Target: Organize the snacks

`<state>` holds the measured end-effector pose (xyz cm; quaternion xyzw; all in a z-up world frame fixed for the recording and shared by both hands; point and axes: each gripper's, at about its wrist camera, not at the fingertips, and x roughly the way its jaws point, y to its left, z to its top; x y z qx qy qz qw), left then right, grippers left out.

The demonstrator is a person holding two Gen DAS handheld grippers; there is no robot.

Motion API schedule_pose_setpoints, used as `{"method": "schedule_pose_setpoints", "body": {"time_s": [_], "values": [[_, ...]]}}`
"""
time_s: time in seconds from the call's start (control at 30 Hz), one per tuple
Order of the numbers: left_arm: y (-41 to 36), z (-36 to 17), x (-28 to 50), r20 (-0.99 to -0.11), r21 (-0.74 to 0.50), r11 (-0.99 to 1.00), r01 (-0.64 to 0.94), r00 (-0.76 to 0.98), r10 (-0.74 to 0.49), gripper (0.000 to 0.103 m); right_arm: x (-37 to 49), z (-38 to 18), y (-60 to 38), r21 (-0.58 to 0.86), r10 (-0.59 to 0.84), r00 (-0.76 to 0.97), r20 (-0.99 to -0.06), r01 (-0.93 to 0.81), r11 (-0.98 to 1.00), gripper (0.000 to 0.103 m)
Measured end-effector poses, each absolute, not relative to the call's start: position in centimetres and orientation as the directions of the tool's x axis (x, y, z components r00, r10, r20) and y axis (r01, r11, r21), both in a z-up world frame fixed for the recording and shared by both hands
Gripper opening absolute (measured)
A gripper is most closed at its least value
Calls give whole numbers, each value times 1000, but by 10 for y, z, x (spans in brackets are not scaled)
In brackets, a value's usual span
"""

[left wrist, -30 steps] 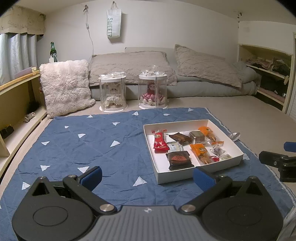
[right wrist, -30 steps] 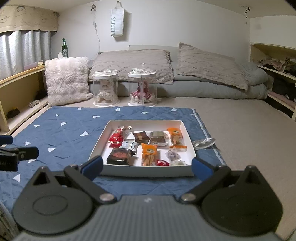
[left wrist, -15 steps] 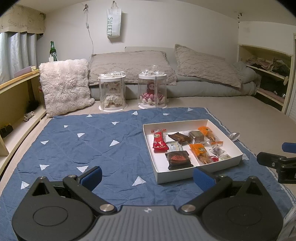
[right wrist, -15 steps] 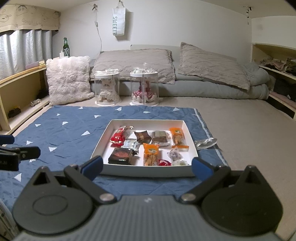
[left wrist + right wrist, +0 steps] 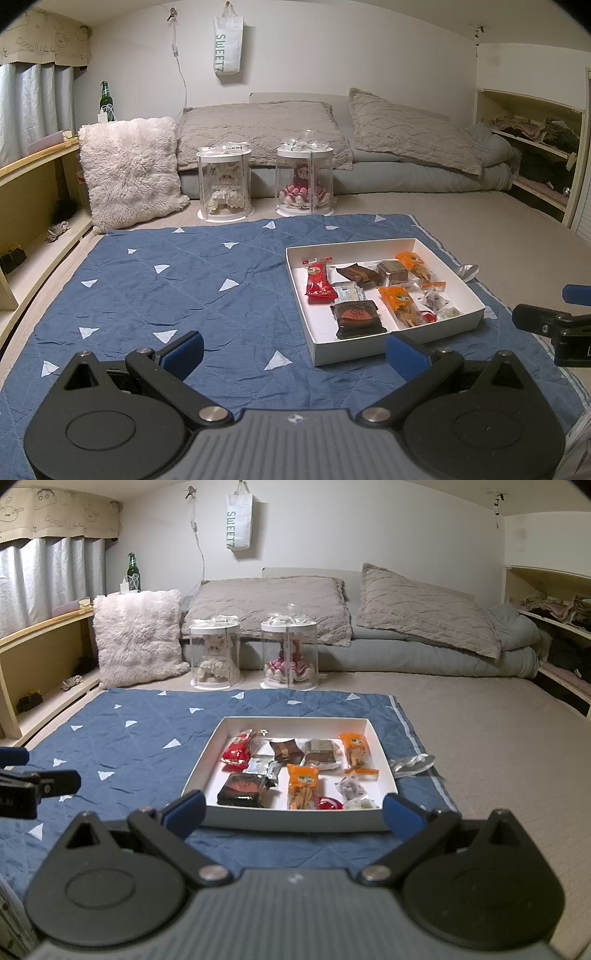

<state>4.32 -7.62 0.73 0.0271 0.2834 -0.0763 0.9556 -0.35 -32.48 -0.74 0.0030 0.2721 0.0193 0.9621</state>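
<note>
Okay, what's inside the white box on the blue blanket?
The white box holds wrapped snacks: a red packet, two orange packets, brown ones, a dark one and small pieces. Its near wall hides part of the front row.

Right gripper [image 5: 565,317] cut by frame edge

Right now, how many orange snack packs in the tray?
2. One orange pack lies at the far right of the white tray; the other orange pack sits near the front centre, beside the dark packet. None seems hidden.
</note>
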Motion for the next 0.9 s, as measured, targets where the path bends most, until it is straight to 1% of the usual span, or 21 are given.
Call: {"method": "schedule_pose_setpoints", "body": {"time_s": [0.9], "values": [[-75, 5, 44, -553, 6, 989, 150, 825, -122, 103, -4, -7, -324, 16, 38, 851, -524, -35, 999, 102]]}}
